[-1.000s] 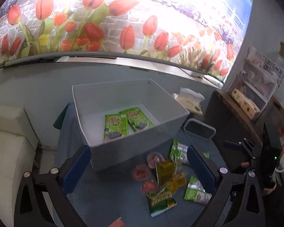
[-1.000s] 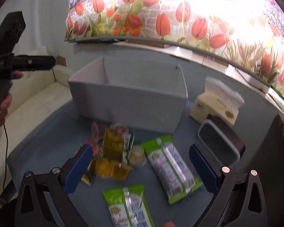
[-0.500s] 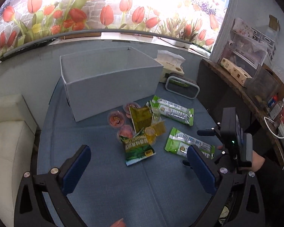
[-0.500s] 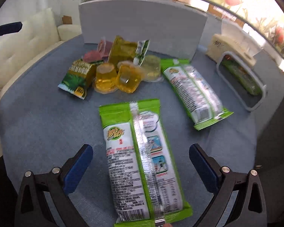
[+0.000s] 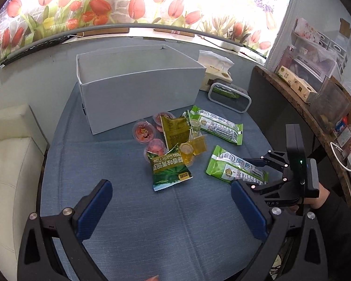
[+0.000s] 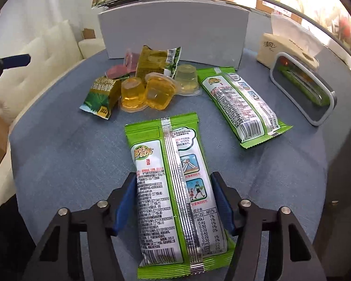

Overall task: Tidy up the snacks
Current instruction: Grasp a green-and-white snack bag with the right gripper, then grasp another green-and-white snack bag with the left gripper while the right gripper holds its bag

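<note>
Closing on a green snack packet (image 6: pixel 173 182), the right tool (image 6: pixel 174 201) has a blue pad (image 6: pixel 125 201) against each long edge of it, the packet lying seam-up on the blue bench (image 6: pixel 65 154); whether the pads already press it firmly cannot be told, though they sit right at its sides. The left wrist view shows that same tool (image 5: pixel 262 164) from outside, held by a hand (image 5: pixel 320 196) at the bench's right edge, with the packet (image 5: pixel 234 168) under its fingers.

The left tool (image 5: pixel 170 210) hangs with its jaws wide apart over bare cloth, nothing between them; only one of its blue fingertips (image 6: pixel 16 60) shows at the left edge of the right wrist view.

A second green packet (image 6: pixel 241 104) lies apart to the right; a small pile sits near the white box (image 5: pixel 138 89): a dark green pea bag (image 5: pixel 168 169), yellow jelly cups (image 6: pixel 147 92), a pale cup (image 6: pixel 187 79), an olive bag (image 6: pixel 152 63) and red jelly cups (image 5: pixel 144 132). The red cups show plainly only from the left wrist; from the right they are mostly hidden behind the bags. The box stands open-topped at the far side of the bench; neither view sees its floor.

A tissue box (image 6: pixel 285 46) and a grey-rimmed container (image 6: pixel 304 93) stand to the box's right; a cluttered shelf (image 5: pixel 316 86) appears only in the left view; a cream sofa (image 5: pixel 9 164) flanks the bench.
</note>
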A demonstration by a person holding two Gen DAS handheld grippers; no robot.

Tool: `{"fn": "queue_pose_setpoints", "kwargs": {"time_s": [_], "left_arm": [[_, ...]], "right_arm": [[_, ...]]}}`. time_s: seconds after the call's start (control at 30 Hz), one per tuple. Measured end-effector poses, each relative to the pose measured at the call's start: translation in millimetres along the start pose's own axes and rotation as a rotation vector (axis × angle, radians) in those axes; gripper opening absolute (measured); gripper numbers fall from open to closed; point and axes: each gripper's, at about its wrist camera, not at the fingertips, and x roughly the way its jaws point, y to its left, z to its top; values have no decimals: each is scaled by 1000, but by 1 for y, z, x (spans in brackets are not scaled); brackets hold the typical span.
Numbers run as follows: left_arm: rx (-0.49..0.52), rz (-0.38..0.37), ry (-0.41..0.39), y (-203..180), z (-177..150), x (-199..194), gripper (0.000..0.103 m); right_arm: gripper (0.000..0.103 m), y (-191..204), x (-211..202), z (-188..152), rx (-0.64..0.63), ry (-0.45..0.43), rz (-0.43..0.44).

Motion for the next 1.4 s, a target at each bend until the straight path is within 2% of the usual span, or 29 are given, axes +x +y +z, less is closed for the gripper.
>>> {"fn": "queue_pose_setpoints", "kwargs": {"time_s": [0.13, 0.3, 0.37, 0.5, 0.6, 0.73, 0.9, 0.97, 1.17, 1.4], "left_arm": [[4, 6, 10, -12, 2, 7, 103], [-71, 26, 76, -34, 17, 37, 103], [-101, 28, 90, -52, 28, 52, 103], [-152, 78, 103, -101, 56, 85, 103], [-221, 157, 111, -132, 76, 117, 103], [-323, 316, 123, -159, 92, 162, 103], [-497, 404, 189, -158, 99, 214, 103], [-541, 443, 189, -153, 102, 225, 103], [-532, 554, 210, -142, 113, 256, 103], [-550, 571, 222, -136, 123, 278, 103]], "right_arm": [[66, 0, -9, -6, 36, -17, 0], [66, 7, -43, -25, 140, -43, -95], [66, 10, -64, -41, 200, -78, -99], [66, 22, -98, -75, 264, -99, -150], [65, 24, -111, -97, 306, -102, -177], [65, 17, -130, -127, 378, -101, -185], [66, 6, -151, -154, 446, -114, -195], [65, 0, -157, -157, 456, -120, -207], [66, -14, -173, -165, 463, -154, -202], [66, -21, -176, -164, 476, -180, -185]]}}
